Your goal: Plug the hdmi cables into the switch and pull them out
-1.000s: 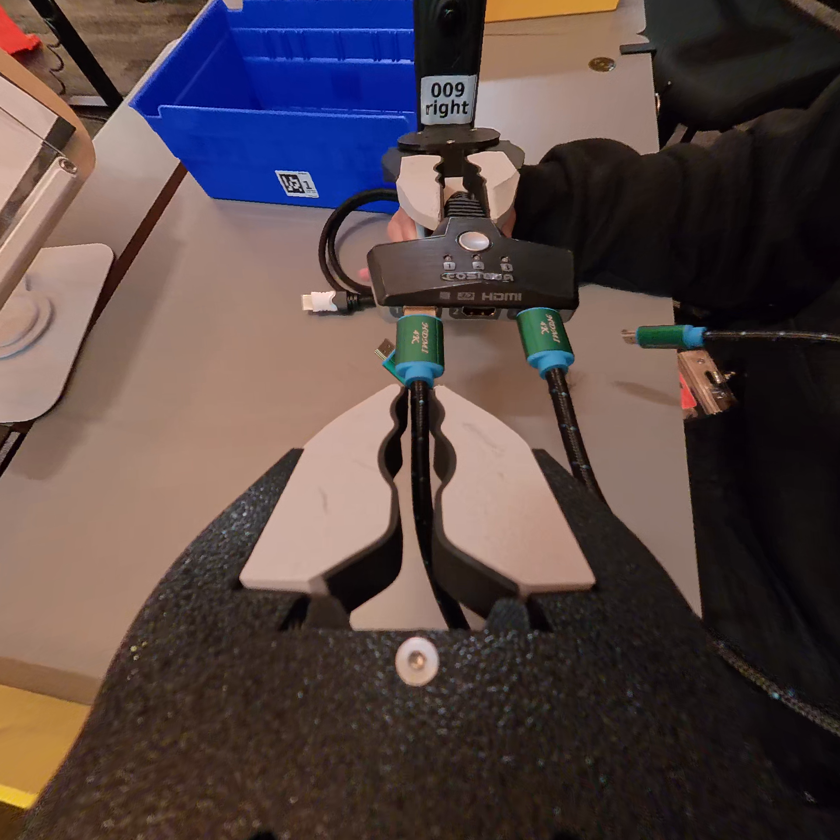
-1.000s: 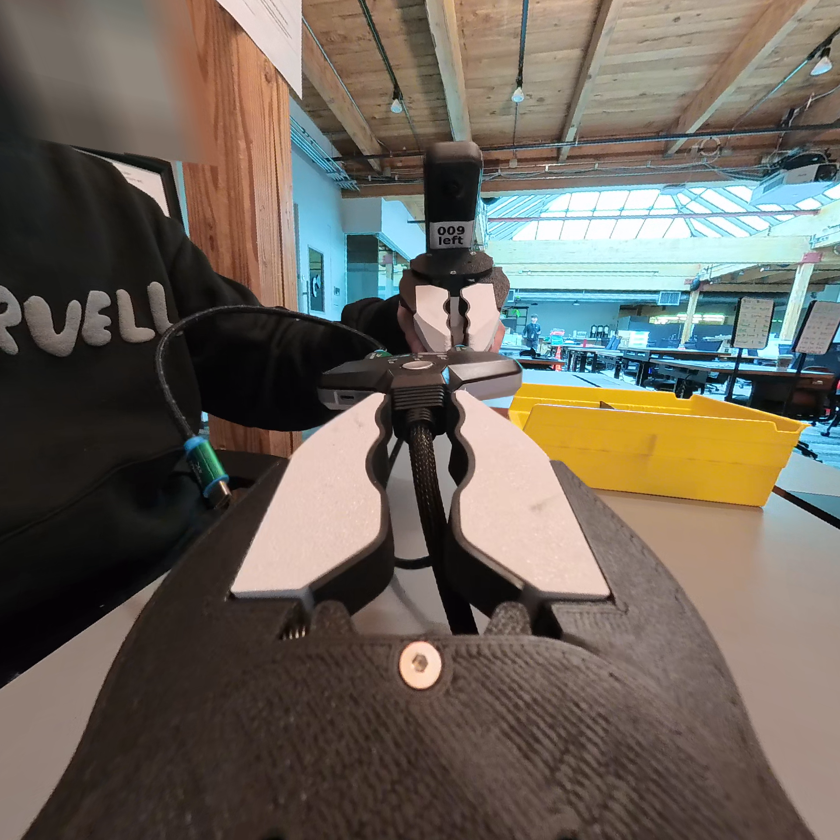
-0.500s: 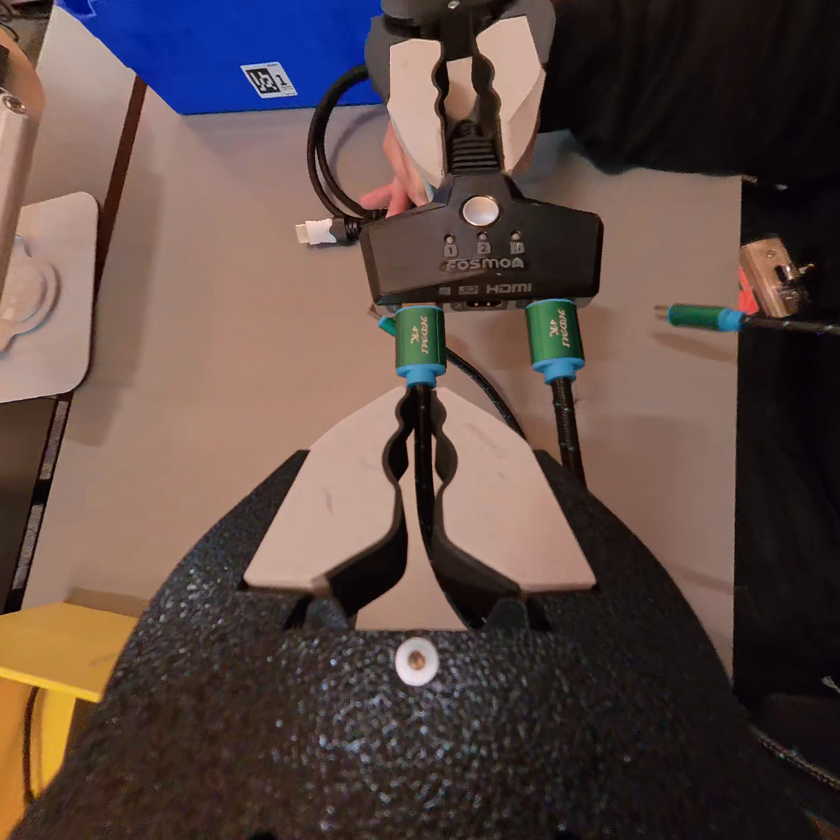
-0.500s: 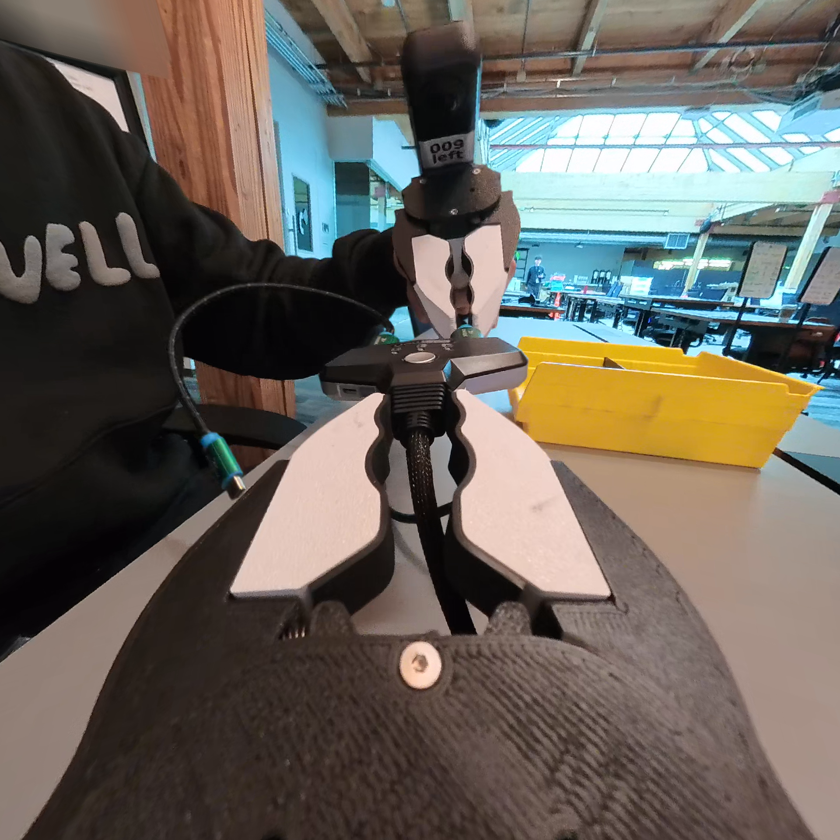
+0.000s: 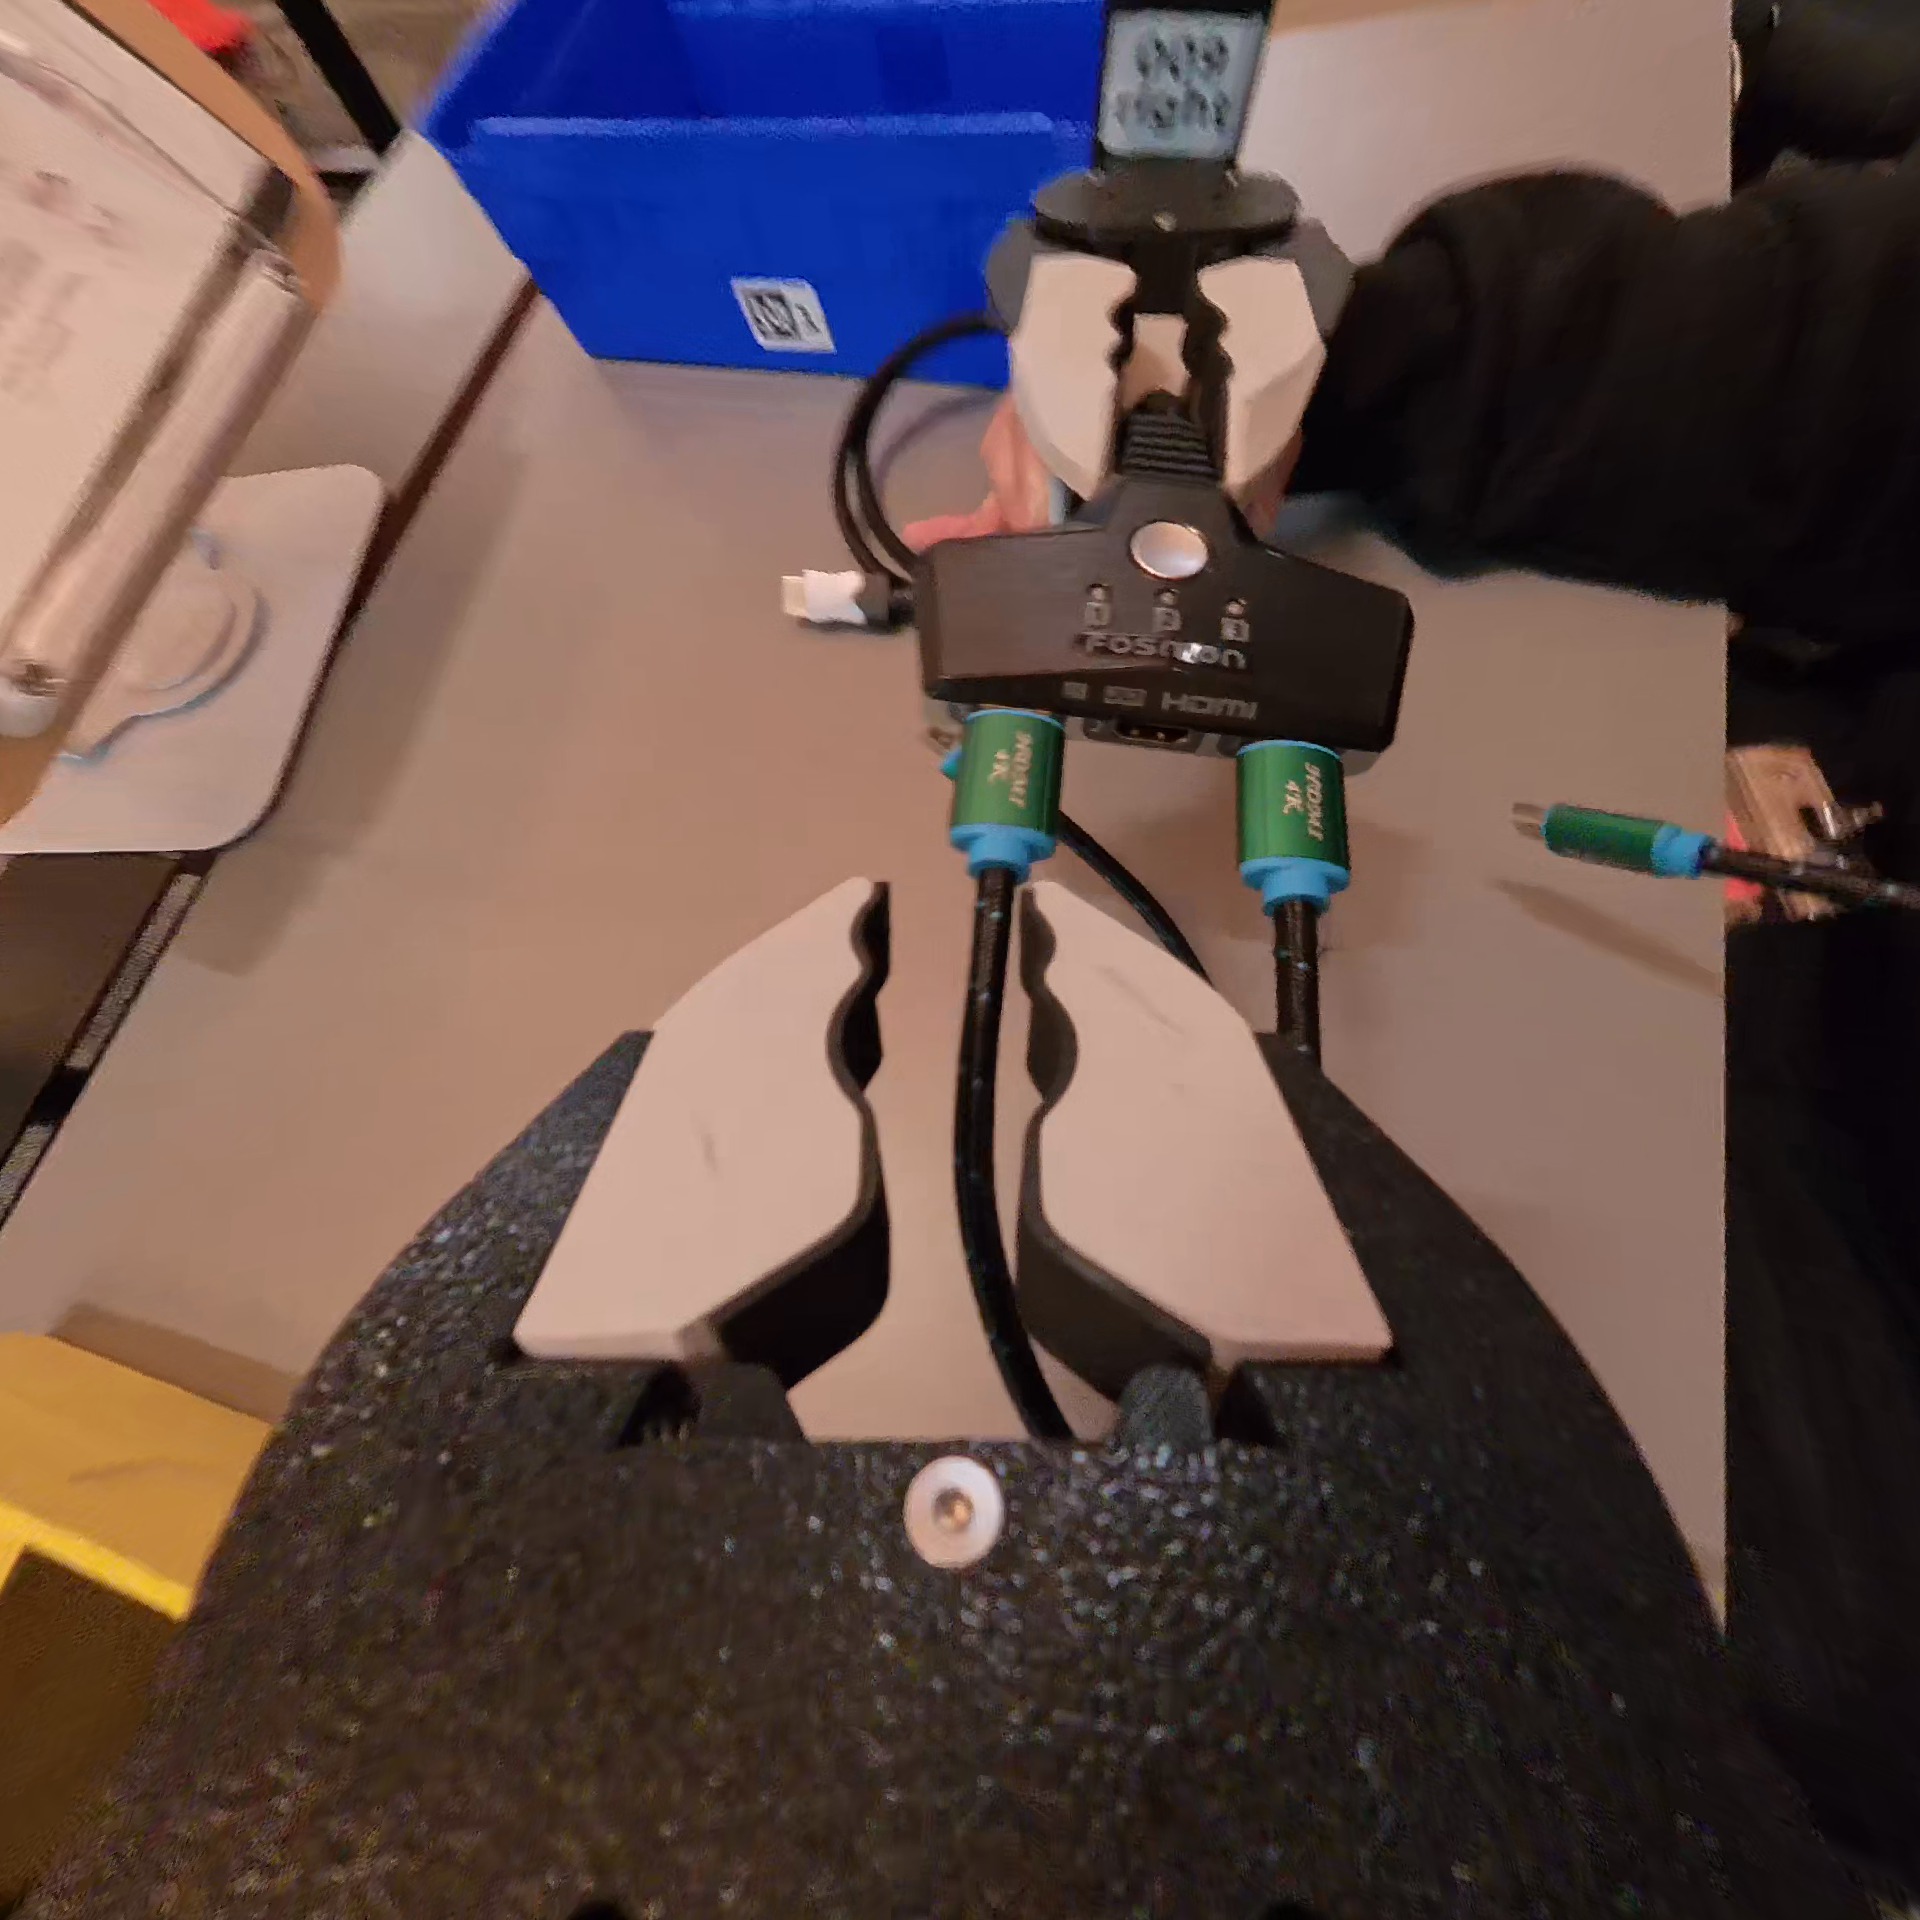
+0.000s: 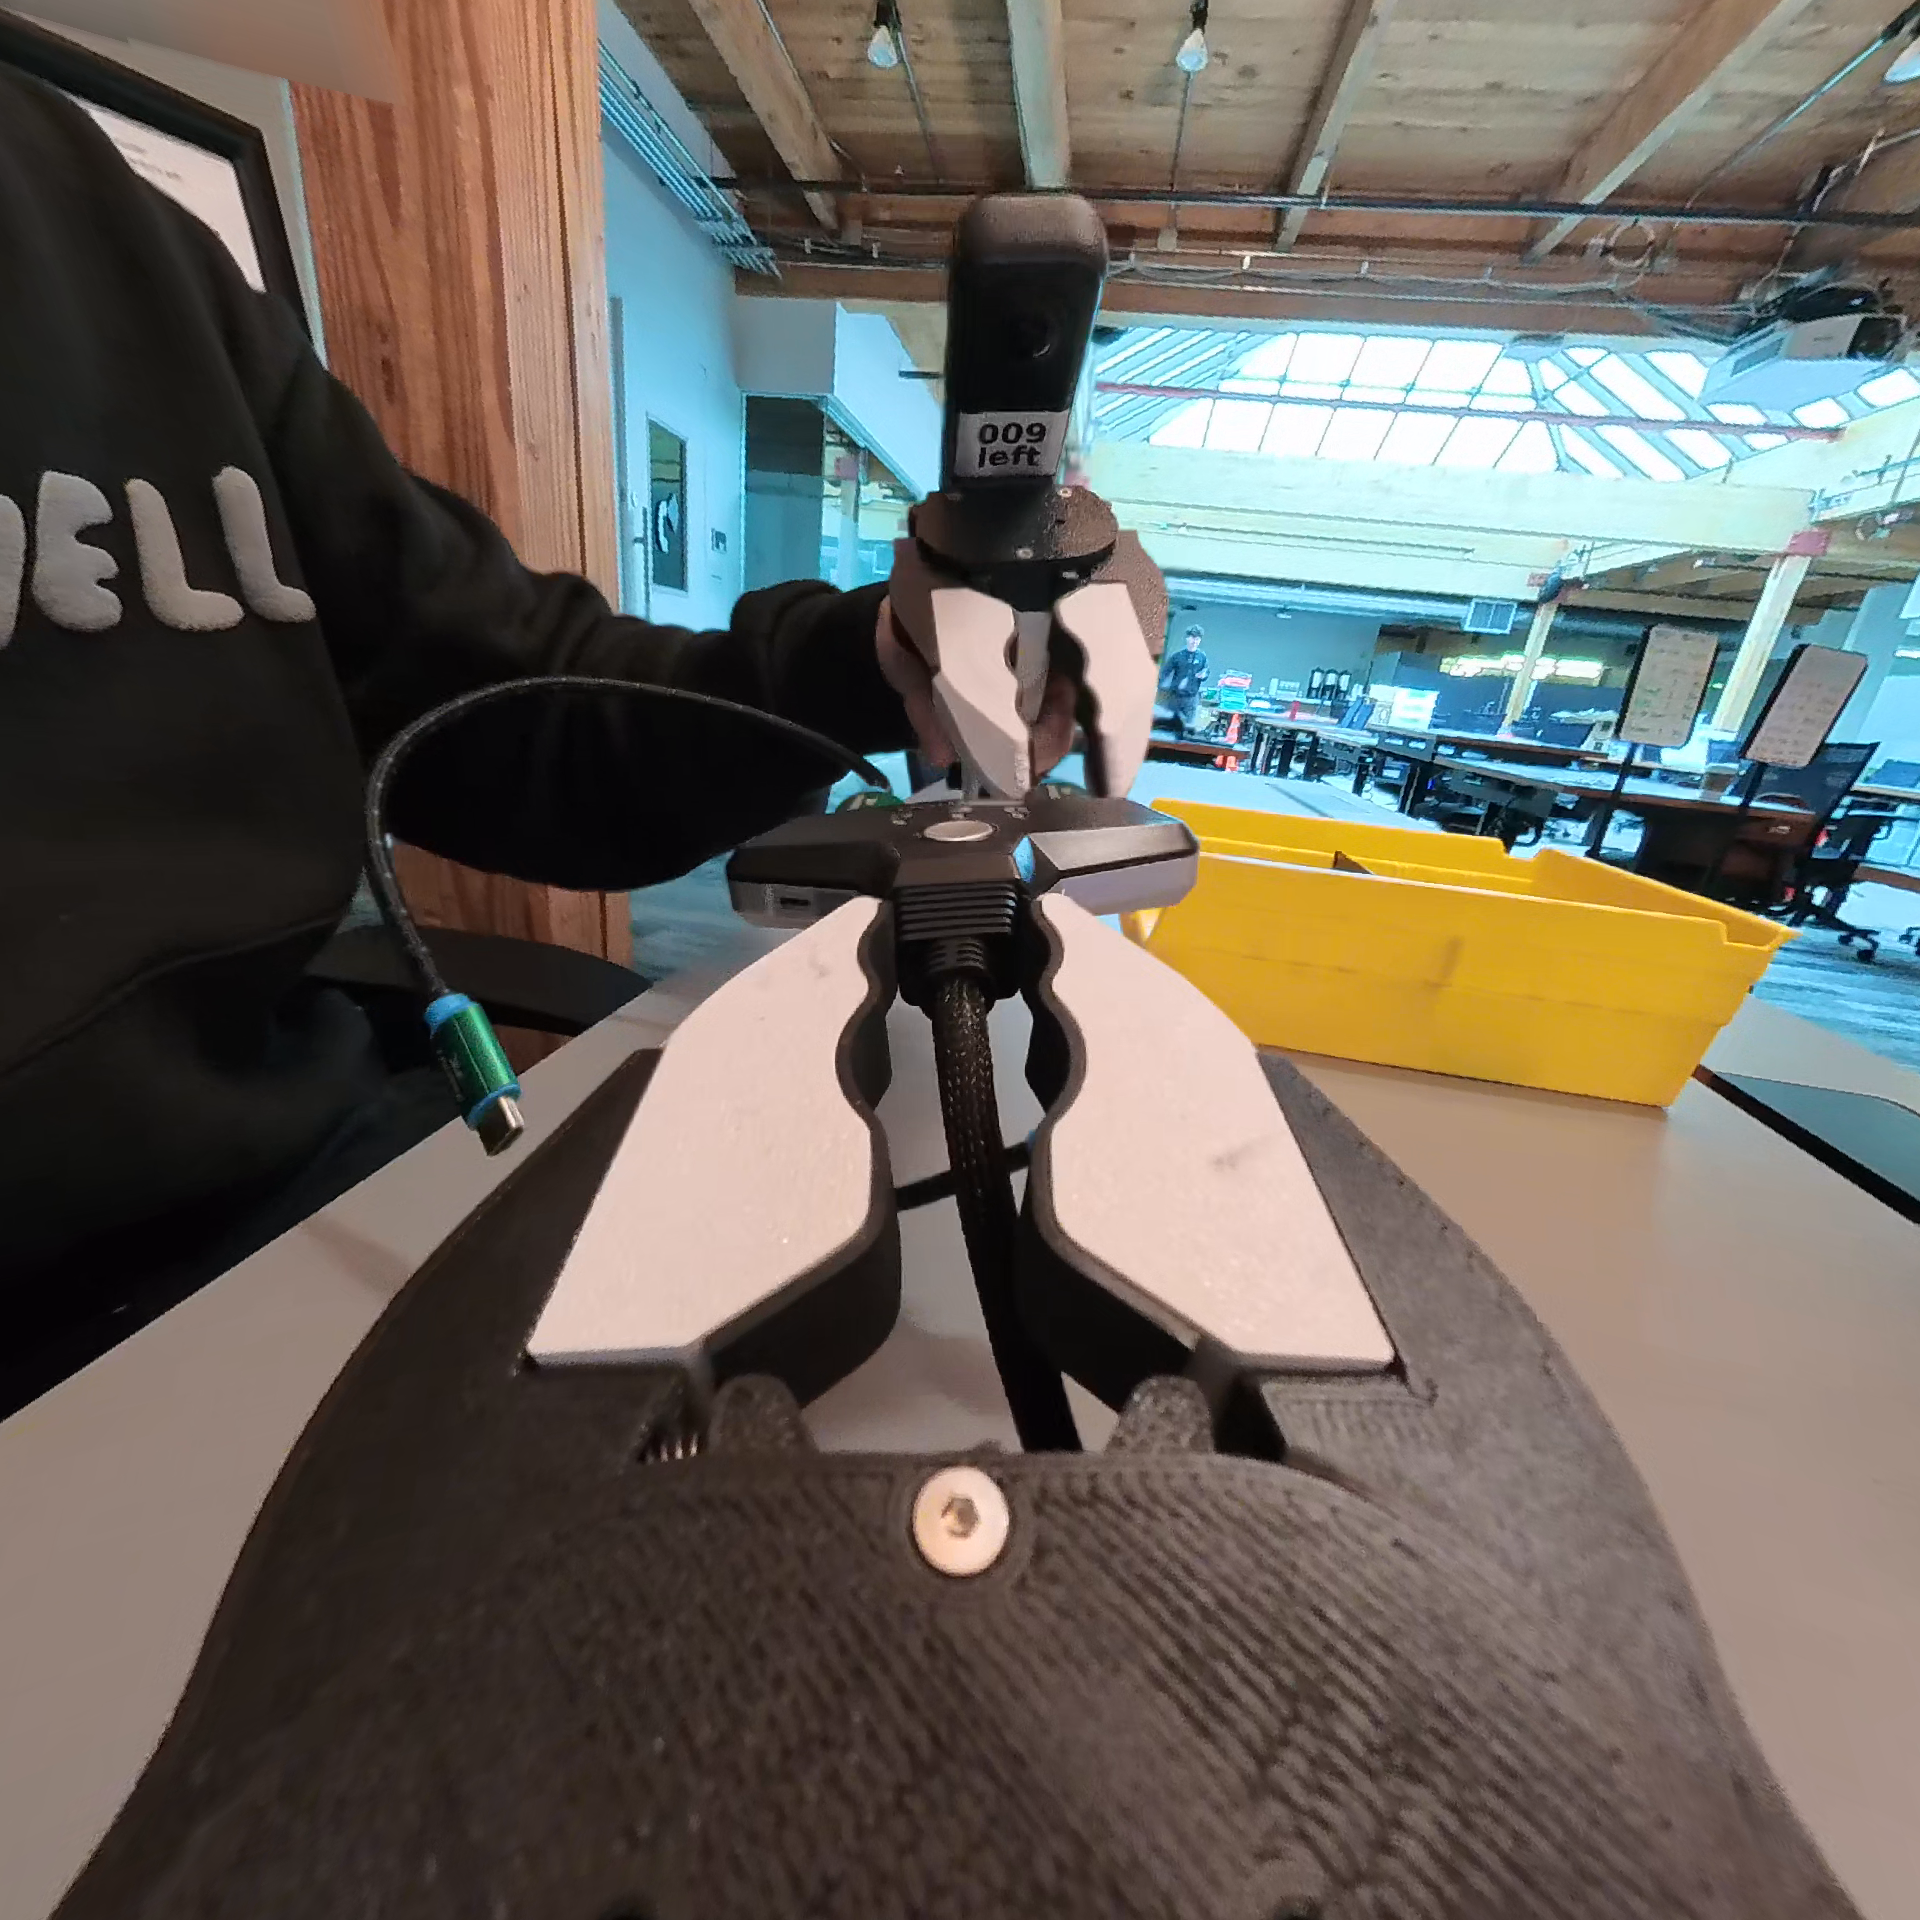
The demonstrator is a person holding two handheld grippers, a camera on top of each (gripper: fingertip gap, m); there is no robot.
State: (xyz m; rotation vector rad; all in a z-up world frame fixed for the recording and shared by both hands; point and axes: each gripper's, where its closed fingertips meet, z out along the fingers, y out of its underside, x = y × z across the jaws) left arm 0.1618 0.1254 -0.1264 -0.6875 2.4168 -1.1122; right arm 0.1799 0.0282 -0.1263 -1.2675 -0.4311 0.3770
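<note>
In the left wrist view, the left claw (image 5: pixel 954 904) is seen parted around a braided cable (image 5: pixel 987 1049), not pinching it. Two green plugs (image 5: pixel 1004 792) are seated in the switch (image 5: pixel 1164 634), held above the bench (image 5: pixel 582 727); a third plug (image 5: pixel 1605 837) and a blue bin (image 5: pixel 769 187) are seen beyond.

In the right wrist view, the right claw (image 6: pixel 956 914) is clamped on the switch's cable collar (image 6: pixel 954 902); a yellow bin (image 6: pixel 1455 966) is shown only here.

One switch (image 5: pixel 1164 634), three green plugs (image 5: pixel 1006 792), two bins (image 5: pixel 769 187).
</note>
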